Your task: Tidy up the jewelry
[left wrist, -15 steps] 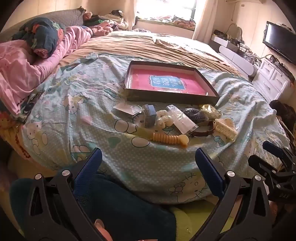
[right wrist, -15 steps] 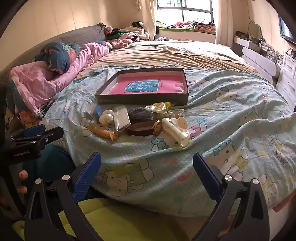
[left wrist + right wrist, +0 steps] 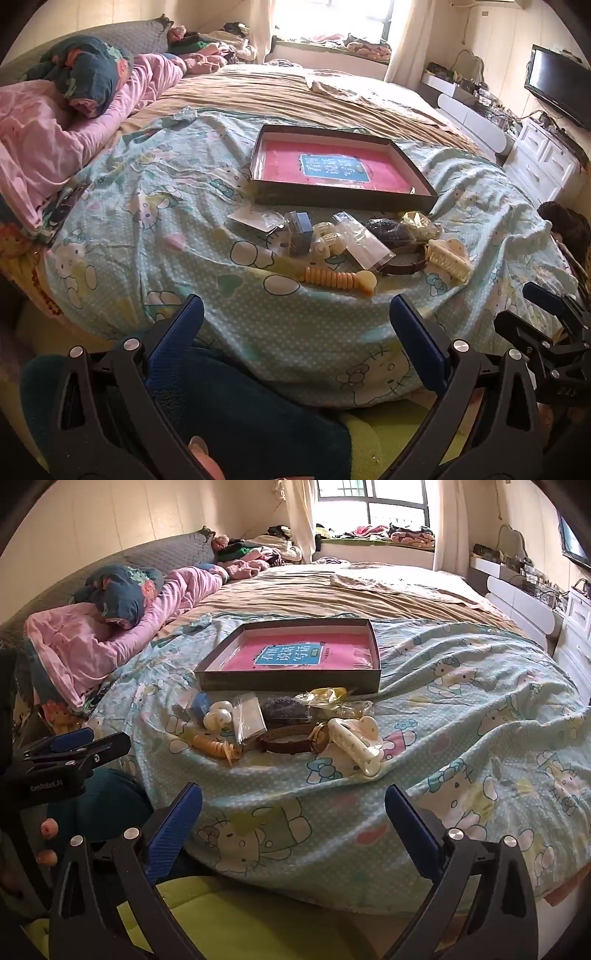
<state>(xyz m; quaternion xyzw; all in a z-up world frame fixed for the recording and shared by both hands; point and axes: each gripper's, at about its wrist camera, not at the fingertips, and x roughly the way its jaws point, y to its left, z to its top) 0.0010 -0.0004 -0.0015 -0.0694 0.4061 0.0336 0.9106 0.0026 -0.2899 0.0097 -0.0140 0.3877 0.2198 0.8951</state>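
Note:
A dark shallow box [image 3: 343, 202] with a pink sheet inside lies on the bed; it also shows in the right wrist view [image 3: 288, 681]. In front of it lies a cluster: an orange ribbed hair clip [image 3: 338, 279], a cream claw clip [image 3: 448, 258], a brown-strap watch [image 3: 291, 743], a clear packet [image 3: 364, 240], a small blue box [image 3: 299, 232] and a dark beaded piece [image 3: 388, 229]. My left gripper [image 3: 295, 325] is open and empty, short of the bed edge. My right gripper [image 3: 293, 806] is open and empty, also short of the edge.
The bed carries a light blue cartoon sheet [image 3: 155, 206], a pink quilt [image 3: 44, 147] at the left and a tan blanket [image 3: 288, 96] behind. White drawers [image 3: 546, 162] and a TV [image 3: 557, 85] stand at the right. A green cushion [image 3: 240, 915] lies below the grippers.

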